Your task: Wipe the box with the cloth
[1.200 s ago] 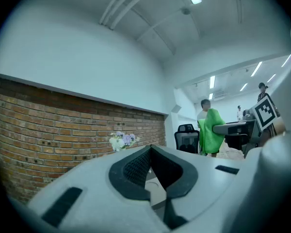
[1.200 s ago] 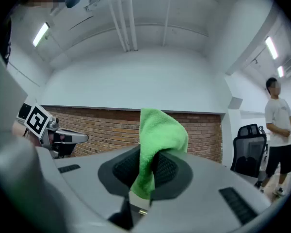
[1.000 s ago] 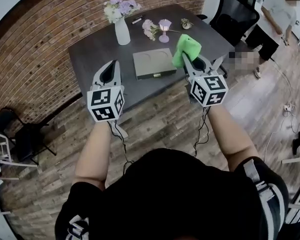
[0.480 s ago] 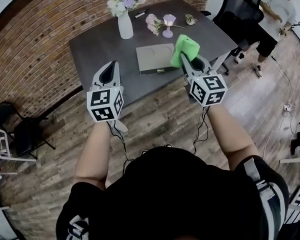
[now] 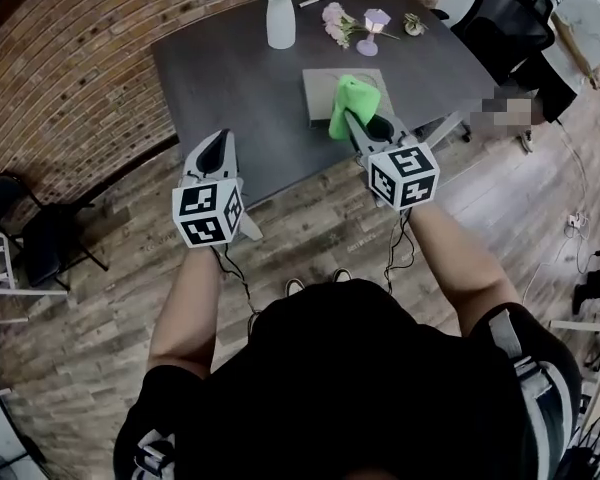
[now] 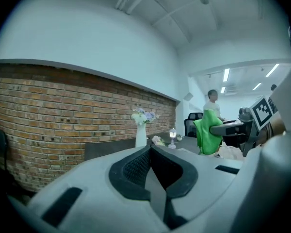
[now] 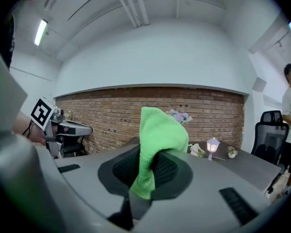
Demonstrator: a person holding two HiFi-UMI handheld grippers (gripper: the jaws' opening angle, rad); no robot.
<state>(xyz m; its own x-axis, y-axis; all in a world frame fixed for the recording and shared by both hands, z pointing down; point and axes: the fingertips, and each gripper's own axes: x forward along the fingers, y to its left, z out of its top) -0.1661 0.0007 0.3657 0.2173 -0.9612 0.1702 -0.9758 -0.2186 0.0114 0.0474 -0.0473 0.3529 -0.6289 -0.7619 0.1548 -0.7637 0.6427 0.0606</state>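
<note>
A flat grey box (image 5: 325, 96) lies on the dark table (image 5: 230, 78), partly hidden behind the green cloth (image 5: 348, 105). My right gripper (image 5: 354, 118) is shut on the cloth, which sticks up folded between its jaws (image 7: 157, 149), in front of the box's near right corner. My left gripper (image 5: 215, 148) is shut with nothing in it, held off the table's near edge, left of the box. In the left gripper view the cloth (image 6: 208, 131) and the right gripper's marker cube (image 6: 263, 110) show at the right.
A white vase of flowers (image 5: 279, 8), a small lamp (image 5: 372, 28), loose flowers (image 5: 335, 23) and a pen (image 5: 313, 0) stand at the table's far side. Black office chairs (image 5: 510, 13) and a standing person (image 5: 590, 28) are at right. A black chair (image 5: 25, 238) stands left on the wooden floor.
Both grippers have moved forward toward the table; the right one with the cloth now overlaps the box's near right corner. The person at right has moved.
</note>
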